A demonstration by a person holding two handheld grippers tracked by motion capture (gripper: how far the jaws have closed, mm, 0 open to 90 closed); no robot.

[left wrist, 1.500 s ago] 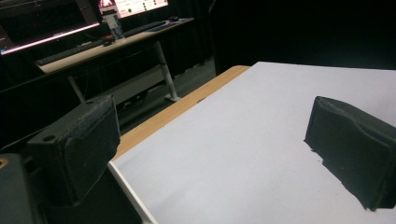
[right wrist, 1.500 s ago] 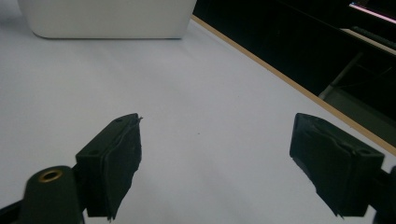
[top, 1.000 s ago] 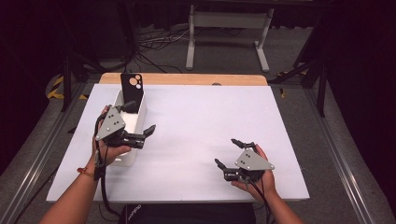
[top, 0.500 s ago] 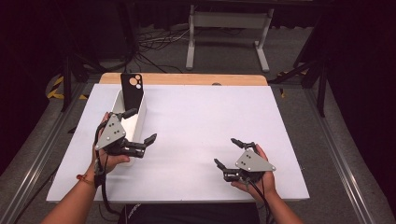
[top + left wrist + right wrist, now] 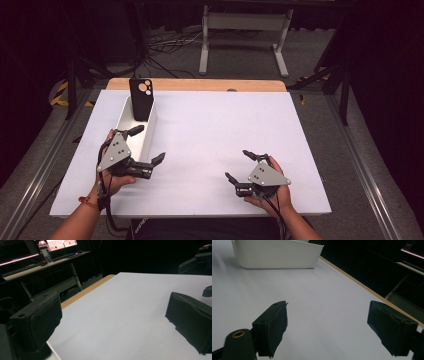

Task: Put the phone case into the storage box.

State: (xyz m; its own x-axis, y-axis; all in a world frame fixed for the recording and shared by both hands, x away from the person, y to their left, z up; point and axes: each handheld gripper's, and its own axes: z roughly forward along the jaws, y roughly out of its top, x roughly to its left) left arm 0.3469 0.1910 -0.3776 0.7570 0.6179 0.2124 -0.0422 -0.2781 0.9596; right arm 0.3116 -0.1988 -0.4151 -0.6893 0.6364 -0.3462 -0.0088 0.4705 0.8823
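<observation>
Left tool (image 5: 150,145): jaws wide, empty, held low over counter (image 5: 225,135), straddling near end of white bin (image 5: 150,131).
Right tool (image 5: 239,165): jaws wide, empty, well apart from bin, over bare counter.
White bin: long, narrow, just beyond left tool, running away from it.
Black phone case (image 5: 141,98): upright in bin's far end, well beyond left tool.
Step, judged: placement looks finished, both tools idle.
Next move: if any, pull hands back without knocking bin.

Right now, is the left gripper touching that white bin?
Cannot tell. In the high view the left gripper overlaps the white bin at its near end, hiding any gap.
</observation>
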